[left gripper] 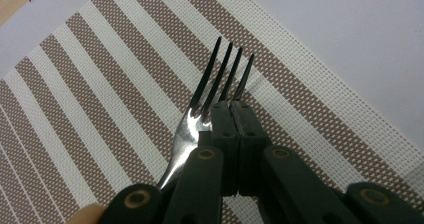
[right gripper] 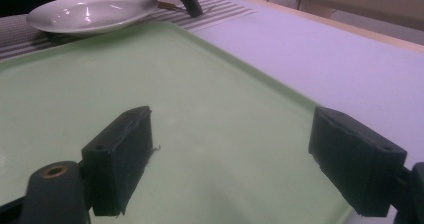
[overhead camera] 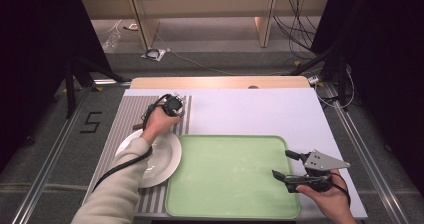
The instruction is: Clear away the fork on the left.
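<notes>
Table [overhead camera: 260, 109]: white top, carrying everything listed.
Tray [overhead camera: 230, 176]: pale green, bare; the right gripper [overhead camera: 289, 165] hovers over its right edge, jaws spread wide, nothing between them.
Placemat [overhead camera: 131, 115]: brown-and-white striped, beneath the left gripper [left gripper: 231, 115].
Plate [overhead camera: 167, 159]: white, on the placemat, just behind the left gripper, toward the person.
Fork [left gripper: 210, 91]: metal, clamped at its neck in the left gripper's closed jaws; tines project beyond the jaw tips, over the placemat.
</notes>
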`<state>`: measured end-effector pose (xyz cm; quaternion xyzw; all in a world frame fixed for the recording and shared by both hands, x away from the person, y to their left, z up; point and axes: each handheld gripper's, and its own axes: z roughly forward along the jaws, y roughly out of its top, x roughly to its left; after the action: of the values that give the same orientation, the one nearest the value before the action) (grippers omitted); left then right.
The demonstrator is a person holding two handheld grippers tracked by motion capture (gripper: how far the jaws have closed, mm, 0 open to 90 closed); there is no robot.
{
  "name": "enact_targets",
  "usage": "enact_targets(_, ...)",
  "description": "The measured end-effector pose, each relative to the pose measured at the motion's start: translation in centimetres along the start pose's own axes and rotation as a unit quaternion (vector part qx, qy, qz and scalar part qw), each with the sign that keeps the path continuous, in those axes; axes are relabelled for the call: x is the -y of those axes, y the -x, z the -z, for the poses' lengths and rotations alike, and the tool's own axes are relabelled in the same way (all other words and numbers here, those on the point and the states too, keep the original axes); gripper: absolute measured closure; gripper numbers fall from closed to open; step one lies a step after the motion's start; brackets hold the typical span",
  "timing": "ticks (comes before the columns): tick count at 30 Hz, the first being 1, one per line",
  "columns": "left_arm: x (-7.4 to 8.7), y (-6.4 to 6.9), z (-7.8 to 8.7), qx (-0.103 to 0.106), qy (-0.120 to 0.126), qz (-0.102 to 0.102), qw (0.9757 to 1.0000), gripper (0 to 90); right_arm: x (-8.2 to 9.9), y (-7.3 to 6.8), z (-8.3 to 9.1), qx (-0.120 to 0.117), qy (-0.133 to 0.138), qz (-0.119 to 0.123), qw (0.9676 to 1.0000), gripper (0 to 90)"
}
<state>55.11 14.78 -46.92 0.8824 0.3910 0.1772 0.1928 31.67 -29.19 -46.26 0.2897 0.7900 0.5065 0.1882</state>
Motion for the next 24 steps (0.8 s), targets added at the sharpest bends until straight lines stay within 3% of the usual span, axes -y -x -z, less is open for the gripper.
enact_targets(3, 0.0, -1.2, 0.9, 0.002, 0.019, 0.021, 0.9996, 82.9, 0.0, 0.0, 0.1, 0.001, 0.0, 0.001, 1.0, 18.8)
enact_targets(5, 0.3, -2.0, 1.8, -0.005, 0.025, 0.021, 0.9994, 79.5, 0.0, 0.0, 0.0, 0.0, 0.006, -0.001, 1.0, 18.7)
enact_targets(12, 2.6, -3.8, 2.9, -0.025, -0.004, -0.022, 0.9995, 59.6, 0.0, 0.1, 0.0, -0.002, 0.005, -0.003, 1.0, 18.8)
enact_targets(18, 4.3, -4.5, 2.7, -0.012, -0.019, -0.037, 0.999, 59.5, 0.0, 0.1, 0.0, 0.001, 0.003, -0.003, 1.0, 18.8)
enact_targets(24, 4.7, -4.9, 2.3, -0.015, -0.032, -0.044, 0.9984, 60.6, 0.0, 0.1, 0.0, 0.0, 0.003, -0.008, 1.0, 18.8)
